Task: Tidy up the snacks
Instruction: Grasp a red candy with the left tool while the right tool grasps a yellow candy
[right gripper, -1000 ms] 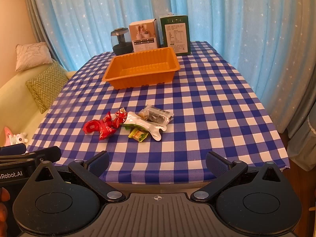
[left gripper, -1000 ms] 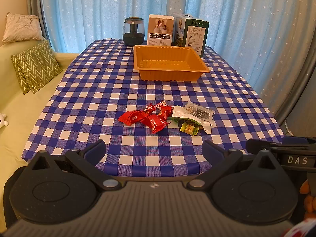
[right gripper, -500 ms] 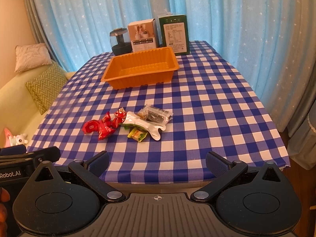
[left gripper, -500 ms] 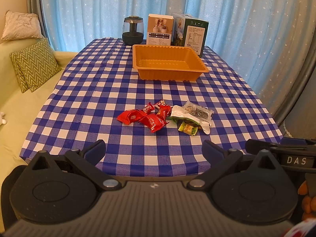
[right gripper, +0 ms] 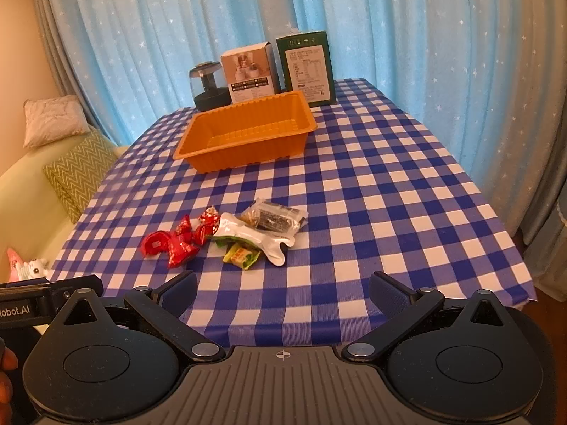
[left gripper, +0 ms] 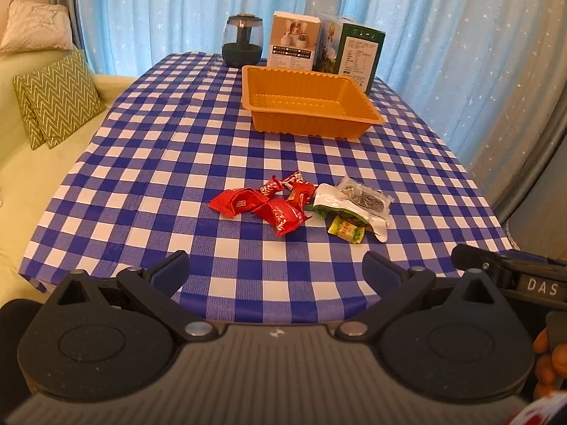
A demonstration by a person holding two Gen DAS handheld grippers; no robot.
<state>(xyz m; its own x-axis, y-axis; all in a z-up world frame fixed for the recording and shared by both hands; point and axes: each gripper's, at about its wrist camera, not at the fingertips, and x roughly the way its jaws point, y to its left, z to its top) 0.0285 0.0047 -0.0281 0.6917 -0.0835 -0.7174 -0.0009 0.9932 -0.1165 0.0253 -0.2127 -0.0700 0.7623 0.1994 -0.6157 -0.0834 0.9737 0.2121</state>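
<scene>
Left gripper (left gripper: 276,269) and right gripper (right gripper: 283,287) hovering at near table edge, jaws spread wide, gripping nothing. Views barely changing from second ago; both sitting slightly farther back. Red foil candy wrappers (left gripper: 264,206), white-green pouch (left gripper: 345,209), clear dark-filled packet (left gripper: 366,196) and small yellow-green sweet (left gripper: 347,231) lying clustered on blue-white checked tablecloth (left gripper: 159,163), partly overlapping, count unclear. Orange ribbed plastic tray (left gripper: 308,101) standing empty beyond, well apart from cluster.

My table's tablecloth (left gripper: 149,163): woven checked cloth, matt. Orange tray (left gripper: 308,102): ribbed plastic, dull sheen. Red wrappers (left gripper: 262,207): glossy crinkled foil. My left gripper (left gripper: 276,276): matt black plastic.
</scene>
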